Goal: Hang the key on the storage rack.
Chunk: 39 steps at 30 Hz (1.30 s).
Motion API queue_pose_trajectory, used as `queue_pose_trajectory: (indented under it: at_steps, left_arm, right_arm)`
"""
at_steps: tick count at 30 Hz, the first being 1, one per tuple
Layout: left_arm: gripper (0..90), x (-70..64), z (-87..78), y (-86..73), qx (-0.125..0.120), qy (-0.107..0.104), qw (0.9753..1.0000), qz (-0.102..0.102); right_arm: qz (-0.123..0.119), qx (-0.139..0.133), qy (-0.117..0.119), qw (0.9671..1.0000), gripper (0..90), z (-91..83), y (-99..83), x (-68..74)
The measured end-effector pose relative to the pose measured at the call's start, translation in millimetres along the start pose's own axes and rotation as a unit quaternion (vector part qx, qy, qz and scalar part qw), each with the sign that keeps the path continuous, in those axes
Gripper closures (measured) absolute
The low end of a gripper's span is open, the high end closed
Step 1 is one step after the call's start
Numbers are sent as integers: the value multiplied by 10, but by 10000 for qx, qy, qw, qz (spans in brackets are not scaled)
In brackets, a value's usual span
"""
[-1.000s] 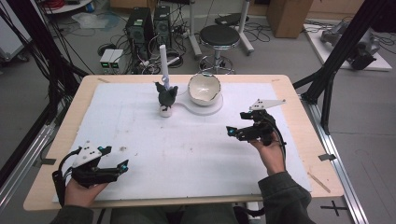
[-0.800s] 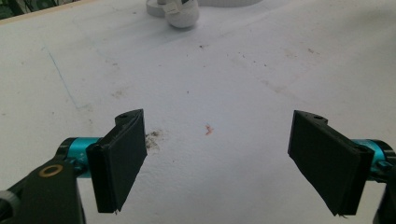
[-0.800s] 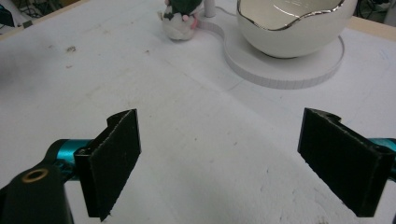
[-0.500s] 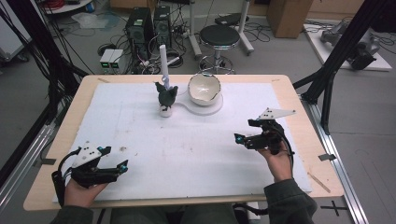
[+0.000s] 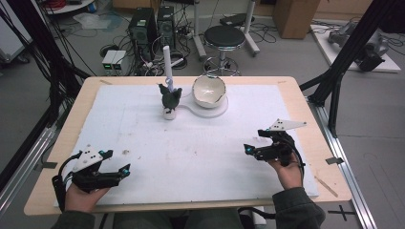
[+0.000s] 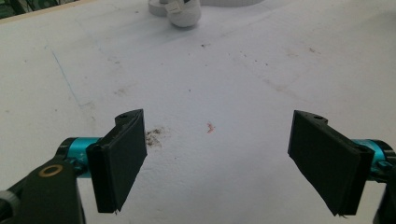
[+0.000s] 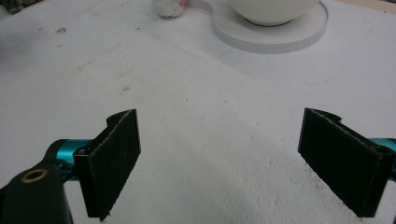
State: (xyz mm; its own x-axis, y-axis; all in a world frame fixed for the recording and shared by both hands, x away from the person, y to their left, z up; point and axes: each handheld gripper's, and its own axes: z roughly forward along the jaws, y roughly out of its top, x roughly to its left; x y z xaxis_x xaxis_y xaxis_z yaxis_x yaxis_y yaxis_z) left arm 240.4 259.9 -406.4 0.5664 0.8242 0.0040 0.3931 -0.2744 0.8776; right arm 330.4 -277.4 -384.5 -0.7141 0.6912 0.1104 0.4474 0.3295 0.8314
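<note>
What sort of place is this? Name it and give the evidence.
Probably a robotics lab or data-recording workspace. A wooden table with a white mat stands inside a black frame, computer towers and loose cables sit on the floor behind, and a person holds the left gripper and right gripper.

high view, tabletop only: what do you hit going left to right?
left tongs → dark green figure on a white base, white stick rising behind it → white bowl on a round white disc → right tongs. All on the white sheet.
</note>
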Motion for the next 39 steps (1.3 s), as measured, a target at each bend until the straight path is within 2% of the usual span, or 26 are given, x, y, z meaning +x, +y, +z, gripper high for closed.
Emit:
queue_pose_trajectory:
  at_steps: [12, 19, 31, 39]
  left_arm:
    - [198, 4, -8, -8, 5, 5, 10000, -31]
    - [198, 1, -7, -13, 24, -14, 10000, -29]
    - [197, 26, -19, -46, 52, -38, 10000, -71]
    - [198, 27, -10, -54, 49, -32, 9999, -92]
  right_arm:
    - [68, -88, -8, 9999, 121, -64, -172, 26]
    - [140, -51, -25, 9999, 121, -87, -273, 39]
    - [96, -39, 63, 9999, 120, -125, -354, 115]
    - [-17, -35, 42, 10000, 120, -120, -361, 130]
